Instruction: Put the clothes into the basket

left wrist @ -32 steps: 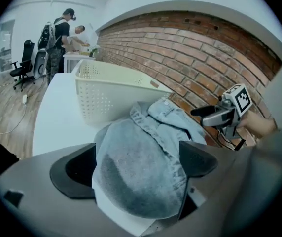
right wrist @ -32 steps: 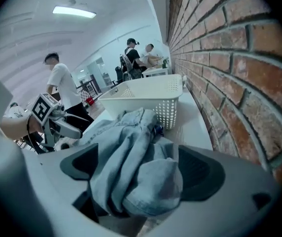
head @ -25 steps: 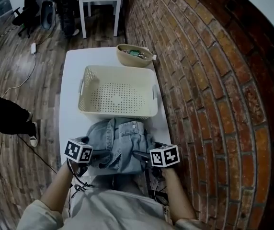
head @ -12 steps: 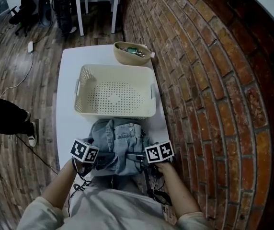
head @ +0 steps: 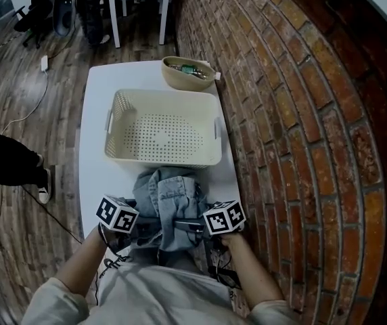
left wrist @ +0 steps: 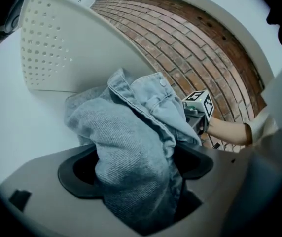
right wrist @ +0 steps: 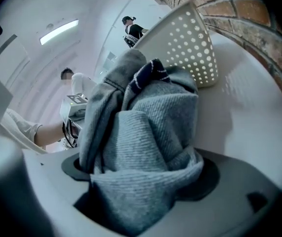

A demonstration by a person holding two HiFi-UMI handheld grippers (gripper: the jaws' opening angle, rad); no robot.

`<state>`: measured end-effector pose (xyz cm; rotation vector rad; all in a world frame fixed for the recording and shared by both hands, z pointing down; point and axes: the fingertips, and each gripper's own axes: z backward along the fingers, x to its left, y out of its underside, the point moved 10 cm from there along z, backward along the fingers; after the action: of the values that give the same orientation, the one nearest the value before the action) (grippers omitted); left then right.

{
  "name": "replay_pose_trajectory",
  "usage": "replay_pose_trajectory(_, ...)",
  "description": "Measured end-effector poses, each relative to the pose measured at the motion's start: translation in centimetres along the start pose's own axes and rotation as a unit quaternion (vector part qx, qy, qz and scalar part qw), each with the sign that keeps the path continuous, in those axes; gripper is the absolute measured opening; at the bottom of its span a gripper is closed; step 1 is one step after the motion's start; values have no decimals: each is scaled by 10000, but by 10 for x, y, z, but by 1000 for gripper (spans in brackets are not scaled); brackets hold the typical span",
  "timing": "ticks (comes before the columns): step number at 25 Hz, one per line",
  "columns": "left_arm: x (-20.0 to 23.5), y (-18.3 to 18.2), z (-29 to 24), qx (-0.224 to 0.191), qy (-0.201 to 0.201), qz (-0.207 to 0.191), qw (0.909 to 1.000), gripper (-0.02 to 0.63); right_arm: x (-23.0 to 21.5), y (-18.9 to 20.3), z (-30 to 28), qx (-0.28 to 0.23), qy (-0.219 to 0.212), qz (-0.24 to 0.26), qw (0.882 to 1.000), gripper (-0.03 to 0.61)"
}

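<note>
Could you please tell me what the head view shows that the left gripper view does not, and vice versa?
Only the head view: the basket's empty inside, a beige bowl beyond it, wooden floor. Only the left gripper view: the denim clothes bunched between the left gripper's jaws, which have just been closing. Both: denim, basket, brick wall.

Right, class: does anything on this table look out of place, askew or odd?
Only the jeans: they sit bunched in a heap on the table short of the basket, which is empty. Nothing spilled or damaged.
</note>
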<state>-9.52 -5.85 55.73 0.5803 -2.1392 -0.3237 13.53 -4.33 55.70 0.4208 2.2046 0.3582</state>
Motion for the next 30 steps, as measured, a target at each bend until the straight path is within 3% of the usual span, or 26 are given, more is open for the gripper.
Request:
replay_pose_trajectory(4, -18, -4, 16, -181, 13, -83, 9998, 443, 18, -5, 14, -102, -60, 187, 9998, 460)
replay_pose_trajectory(13, -84, -26, 69, -675, -356, -709, 9946, 442, 77, -26, 60, -518, -95, 730, 9959, 460)
replay_pose_trajectory(22, -124, -45, 114, -1258, -636, -1146, 9834, 442, 123, -57, 89, -828, -86, 1424, 9863, 462)
replay_pose_trajectory(30, -127, -91, 134, -1516, -909, -1657, 9702, 442, 128, -104, 101, -1179, 12, 1824, 9761, 462)
